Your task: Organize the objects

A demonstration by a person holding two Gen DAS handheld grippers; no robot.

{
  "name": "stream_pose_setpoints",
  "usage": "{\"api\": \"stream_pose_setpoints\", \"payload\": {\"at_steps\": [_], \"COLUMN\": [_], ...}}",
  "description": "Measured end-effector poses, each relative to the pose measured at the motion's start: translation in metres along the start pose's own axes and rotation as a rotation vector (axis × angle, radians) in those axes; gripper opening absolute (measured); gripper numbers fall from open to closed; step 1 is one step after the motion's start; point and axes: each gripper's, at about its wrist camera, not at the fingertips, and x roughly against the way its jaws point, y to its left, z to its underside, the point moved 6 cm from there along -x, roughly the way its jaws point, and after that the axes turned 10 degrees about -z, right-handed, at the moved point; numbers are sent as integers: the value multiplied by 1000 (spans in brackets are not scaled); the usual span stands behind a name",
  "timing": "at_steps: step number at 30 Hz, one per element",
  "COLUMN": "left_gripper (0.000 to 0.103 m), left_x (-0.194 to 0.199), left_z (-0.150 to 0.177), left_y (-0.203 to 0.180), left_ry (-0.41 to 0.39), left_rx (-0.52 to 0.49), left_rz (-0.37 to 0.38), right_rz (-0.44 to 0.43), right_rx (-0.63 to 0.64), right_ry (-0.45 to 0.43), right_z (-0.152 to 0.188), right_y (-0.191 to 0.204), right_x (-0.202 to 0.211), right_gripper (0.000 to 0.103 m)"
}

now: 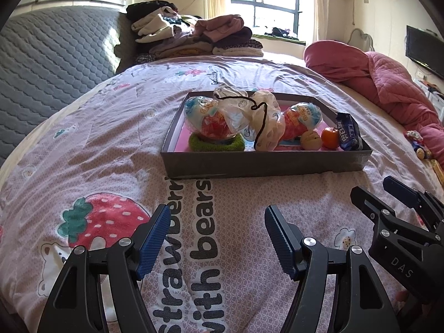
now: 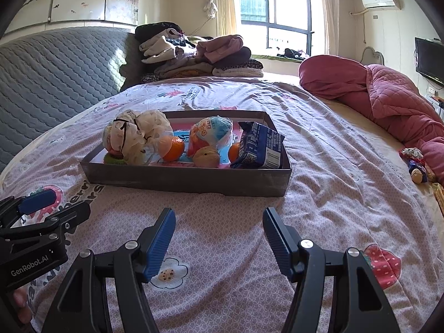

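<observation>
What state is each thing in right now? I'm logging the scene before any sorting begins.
left gripper: open, empty, above the quilt.
right gripper: open, empty.
box: lidless, flat on the bed.
blue snack pack: sealed, leaning on the box's right end.
spotted bag: tied with dark cord.
pink blanket: bunched up.
clothes: piled by the headboard.

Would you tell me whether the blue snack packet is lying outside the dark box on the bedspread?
No, the blue snack packet sits inside the dark box, leaning against its right-hand end.
</observation>
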Motion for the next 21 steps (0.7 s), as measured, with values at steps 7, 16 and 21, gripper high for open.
{"api": "stream_pose_setpoints", "payload": {"at_steps": [7,16,21], "left_gripper": [72,72,72], "left_x": [-2,-1,-2], "left_z": [2,1,1], "left_y": [-1,-1,-1], "left_ry": [7,-22,-10], "left_rx": [-3,-5,-2], "left_rz": [4,-2,-3], "right_rz": [5,5,3], "right_rx": [6,13,2], "right_ry": [9,20,31], "right_z": [2,5,7], "right_y": [0,1,-1], "right_x": [-3,-6,-7], "right_gripper": [65,65,65]}}
